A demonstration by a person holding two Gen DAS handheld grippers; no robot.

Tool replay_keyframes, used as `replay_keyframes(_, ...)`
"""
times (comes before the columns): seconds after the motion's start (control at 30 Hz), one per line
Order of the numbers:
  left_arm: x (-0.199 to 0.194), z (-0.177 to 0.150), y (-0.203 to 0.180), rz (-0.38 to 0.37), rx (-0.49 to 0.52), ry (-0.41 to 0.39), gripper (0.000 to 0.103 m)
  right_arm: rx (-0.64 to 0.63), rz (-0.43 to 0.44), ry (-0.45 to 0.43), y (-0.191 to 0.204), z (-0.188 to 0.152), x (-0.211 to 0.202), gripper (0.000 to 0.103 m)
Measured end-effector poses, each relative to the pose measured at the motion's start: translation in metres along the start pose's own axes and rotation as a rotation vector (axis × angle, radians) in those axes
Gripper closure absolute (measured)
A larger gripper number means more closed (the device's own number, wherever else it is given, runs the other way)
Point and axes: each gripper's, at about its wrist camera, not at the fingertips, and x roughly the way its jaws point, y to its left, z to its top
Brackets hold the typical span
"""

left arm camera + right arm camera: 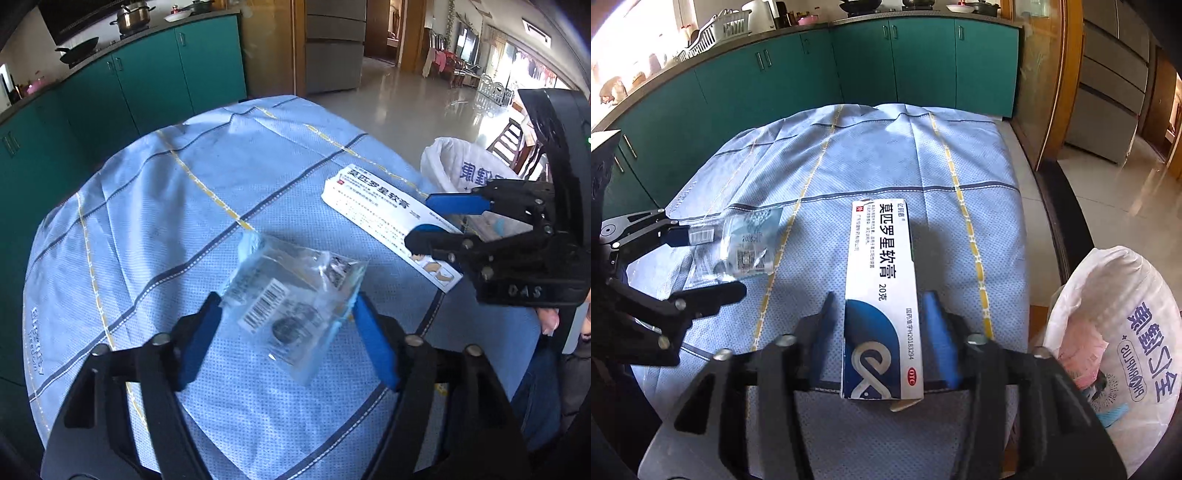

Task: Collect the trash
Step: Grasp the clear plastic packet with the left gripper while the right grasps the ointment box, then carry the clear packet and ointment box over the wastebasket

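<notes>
Left wrist view: a crinkled clear wrapper (pixel 291 306) lies on the blue woven cloth (pixel 166 206) between the left gripper's (pixel 288 314) spread blue pads.

Right wrist view: a long white carton (pixel 882 280) lies flat between the right gripper's (pixel 882 325) released jaws. At right, a white bag (pixel 1123 332) holds pink and blue scraps.

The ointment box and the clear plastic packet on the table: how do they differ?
The ointment box is long, rigid and opaque white and blue; the clear plastic packet is shorter, crumpled and see-through. The box lies between the right gripper's open fingers, the packet between the left gripper's. Both rest on the blue tablecloth, neither clamped yet.
</notes>
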Motion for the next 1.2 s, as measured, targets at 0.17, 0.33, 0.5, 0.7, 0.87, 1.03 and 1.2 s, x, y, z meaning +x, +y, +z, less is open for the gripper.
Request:
replay_keyframes(0.17,0.011,0.000,0.002,-0.019,-0.021,0.023,0.020,0.001,-0.016,0.005,0.006,0.005,0.011,0.041)
replay_keyframes(0.33,0.025,-0.003,-0.004,0.000,0.020,0.053,0.018,0.005,-0.025,0.013,0.008,0.008,0.020,0.041)
replay_keyframes(0.5,0.024,-0.002,-0.002,0.012,0.017,0.035,0.032,-0.022,-0.035,0.023,0.012,0.005,0.024,0.043)
replay_keyframes(0.7,0.018,-0.001,0.007,0.001,-0.032,0.015,0.054,-0.029,-0.029,0.006,0.012,0.004,0.020,0.063)
replay_keyframes(0.87,0.005,0.001,0.015,0.004,-0.075,-0.042,0.057,0.015,-0.021,-0.050,0.003,0.008,0.006,0.064)
replay_keyframes(1.03,-0.018,0.009,0.014,0.037,-0.106,-0.162,0.057,0.035,-0.022,-0.139,-0.004,0.012,-0.016,0.064)
replay_keyframes(1.2,-0.036,0.028,-0.002,0.070,-0.147,-0.260,0.057,0.041,-0.048,-0.180,-0.014,0.010,-0.033,0.064)
